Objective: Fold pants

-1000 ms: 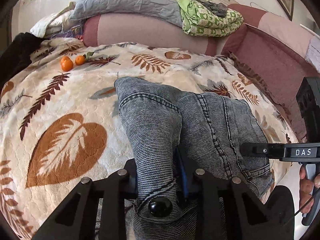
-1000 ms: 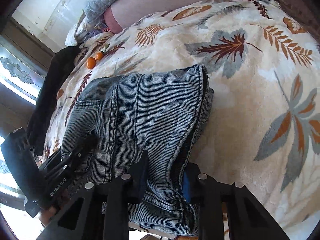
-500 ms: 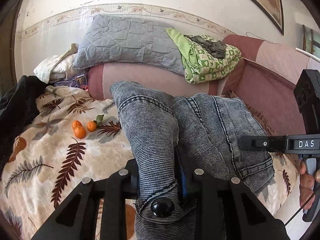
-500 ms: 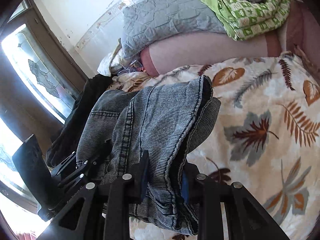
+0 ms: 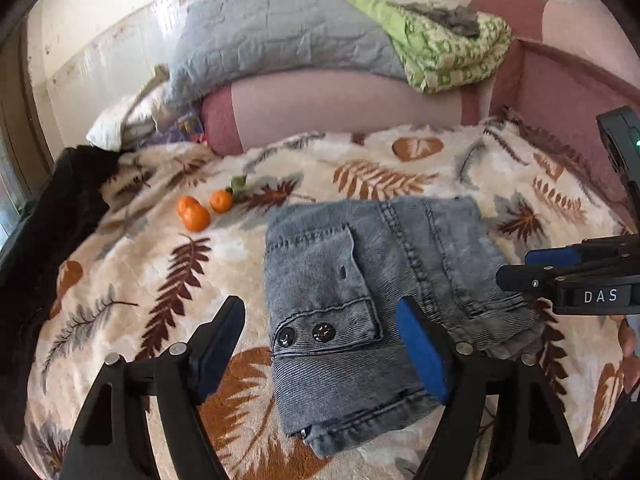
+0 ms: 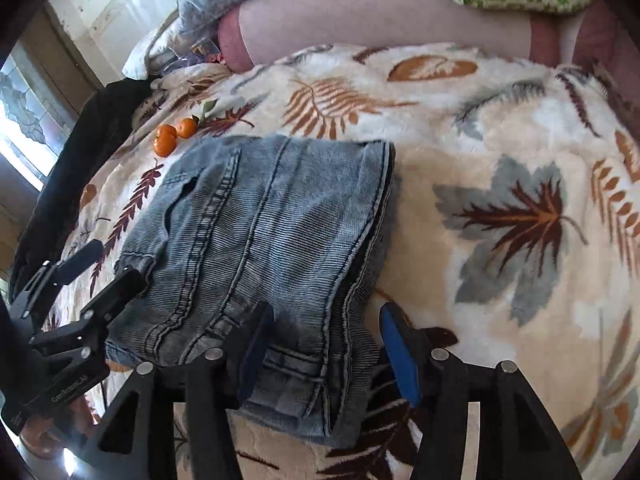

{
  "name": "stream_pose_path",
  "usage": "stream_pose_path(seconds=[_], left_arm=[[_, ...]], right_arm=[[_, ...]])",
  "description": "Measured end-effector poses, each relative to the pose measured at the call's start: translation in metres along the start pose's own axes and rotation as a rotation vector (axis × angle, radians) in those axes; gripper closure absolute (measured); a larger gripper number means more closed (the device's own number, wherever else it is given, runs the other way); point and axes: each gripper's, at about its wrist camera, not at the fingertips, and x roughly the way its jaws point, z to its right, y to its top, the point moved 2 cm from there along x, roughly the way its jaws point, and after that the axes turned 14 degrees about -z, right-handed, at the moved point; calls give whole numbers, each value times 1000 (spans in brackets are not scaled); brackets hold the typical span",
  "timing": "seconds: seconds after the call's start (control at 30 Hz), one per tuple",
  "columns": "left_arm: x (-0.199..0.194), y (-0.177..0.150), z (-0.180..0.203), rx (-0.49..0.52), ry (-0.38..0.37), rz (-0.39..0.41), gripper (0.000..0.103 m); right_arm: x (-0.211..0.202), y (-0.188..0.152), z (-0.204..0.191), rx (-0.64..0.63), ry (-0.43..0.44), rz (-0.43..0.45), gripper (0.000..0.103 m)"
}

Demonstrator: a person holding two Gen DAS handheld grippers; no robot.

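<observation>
With the left gripper [image 5: 320, 354] and right gripper [image 6: 324, 354] both spread wide and holding nothing, lift them straight off the folded pants [image 5: 376, 280] on the bed [image 5: 120, 272], snagging no layer.

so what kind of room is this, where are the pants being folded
Most likely a bedroom or living room at home: folded jeans lie on a leaf-print blanket over a bed or sofa, with a grey pillow on a pink bolster and tangerines nearby.
</observation>
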Motion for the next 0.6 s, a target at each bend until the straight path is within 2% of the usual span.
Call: stream_pose_path(seconds=[0.03,0.07,0.1,0.13,0.2,0.23,0.3,0.37,0.43,0.53,0.6], left_arm=[[-10,-6,1,-14,-11,37,10],[-14,-12,2,-29,-27,58,8],[-10,-17,2,-49,-35,46,8],[5,-19,1,-63,-38,-13,8],[53,-26,7,-42,-34,-251,8],[55,-28,6,-53,-36,-251,8],[20,-26,2,-75,-41,-129,8],[-16,-25,-2,-94,-52,-38,8],[-43,-31,-7,-145,-75,13,8],[-61,-43,-13,-245,-101,15,8],[-65,-54,-14,-301,-83,6,8]], right_arm=[[-11,-4,-3,-10,22,40,39],[-18,-10,-5,-20,30,75,29],[-18,-17,-8,-31,10,91,24],[-9,-22,-11,-45,-23,71,22],[32,-28,-7,-53,-74,-75,22],[44,-32,-1,-34,-53,-98,22],[25,-33,6,15,-28,-55,21],[-8,-40,4,-7,-17,37,21],[-37,-55,5,-16,-46,118,20],[-65,-84,8,-4,-24,174,20],[-70,-99,6,-23,-24,171,20]])
